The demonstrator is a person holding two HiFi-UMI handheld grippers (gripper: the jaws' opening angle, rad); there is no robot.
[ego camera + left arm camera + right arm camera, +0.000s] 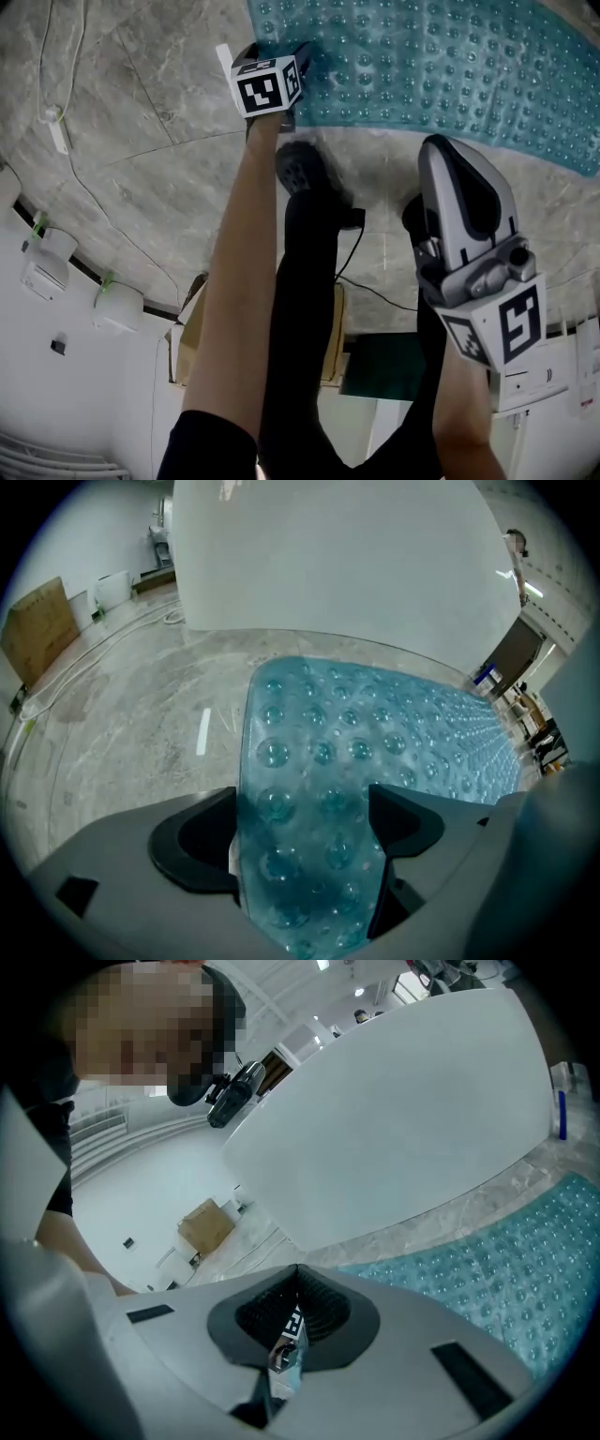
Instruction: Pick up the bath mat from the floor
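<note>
The fingers point(408, 819) of my left gripper point(305, 817) stand spread wide and point steeply down at the floor point(141, 733). The near end of the teal bath mat point(375, 733) lies flat between them. My right gripper point(298, 1290) hangs short of the mat's edge, its fingers pressed together on nothing.

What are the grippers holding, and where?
Nothing is held. The left gripper stands open around an end of the bath mat, not clamped; the right gripper is shut, empty.
</note>
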